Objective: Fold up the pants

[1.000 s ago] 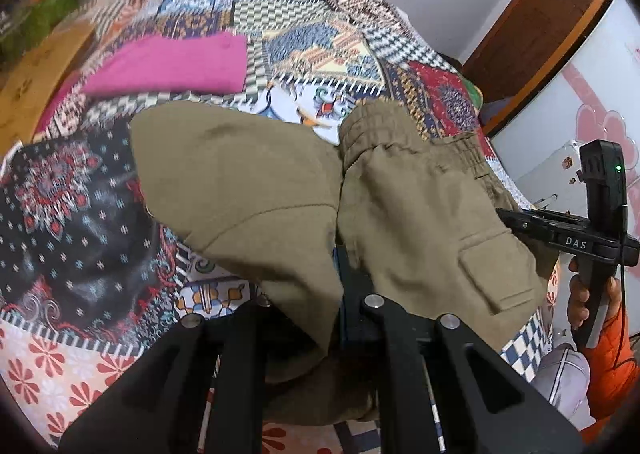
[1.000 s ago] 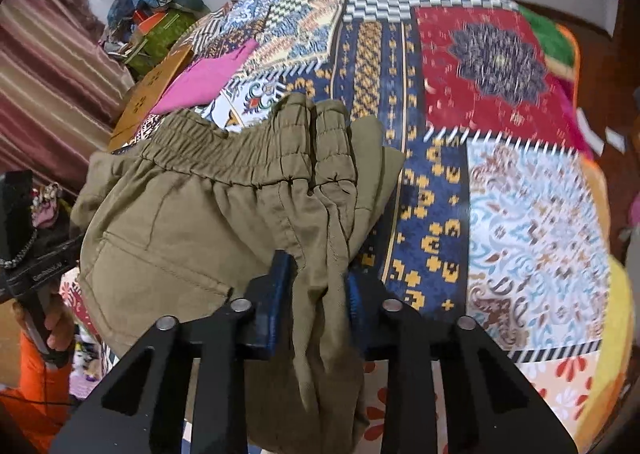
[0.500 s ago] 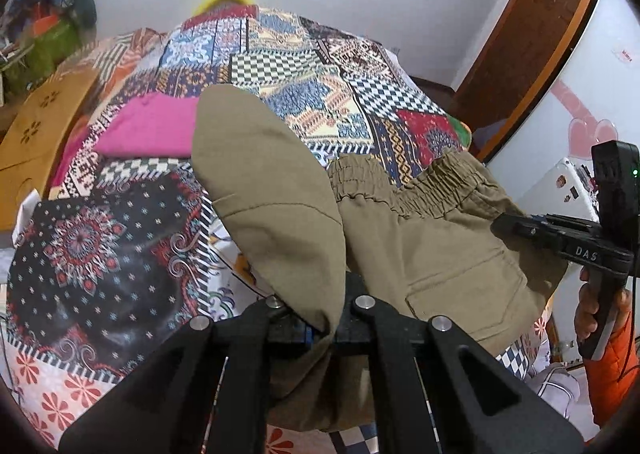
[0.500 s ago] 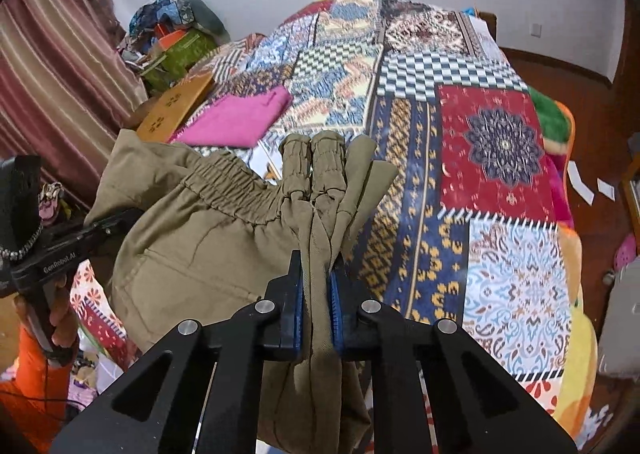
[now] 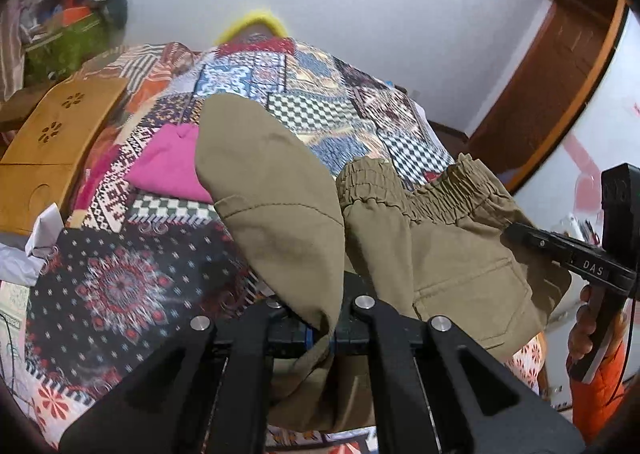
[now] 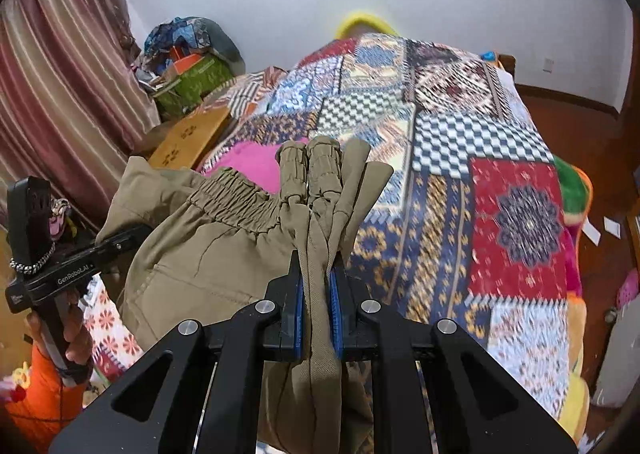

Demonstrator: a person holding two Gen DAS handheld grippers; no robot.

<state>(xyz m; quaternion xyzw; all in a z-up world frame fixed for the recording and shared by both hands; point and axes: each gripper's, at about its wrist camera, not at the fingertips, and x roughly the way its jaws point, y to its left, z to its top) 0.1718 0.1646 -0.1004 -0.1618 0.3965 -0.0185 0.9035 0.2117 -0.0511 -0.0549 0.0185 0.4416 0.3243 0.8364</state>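
The olive pants (image 5: 460, 262) hang lifted between both grippers above the patchwork bed (image 5: 120, 286). My left gripper (image 5: 322, 334) is shut on a fold of a pant leg, which drapes up and over its fingers. My right gripper (image 6: 318, 294) is shut on a bunched edge near the elastic waistband (image 6: 236, 202). In the left wrist view, the right gripper (image 5: 520, 234) shows at the far right, in a hand with an orange sleeve. The left gripper (image 6: 128, 238) likewise appears at the left edge of the right wrist view. The pants' lower part hangs hidden below the fingers.
A folded pink garment (image 6: 256, 162) lies on the quilt (image 6: 516, 214) beyond the pants. A wooden board (image 6: 188, 138) leans at the bed's left side, with a pile of bags (image 6: 188, 58) and a striped curtain (image 6: 60, 94) behind. A wooden door (image 5: 560, 54) stands at right.
Both grippers have risen and carried the pants up off the quilt. The right jaws have closed tight on the bunched fabric. More of the wall shows in both views.
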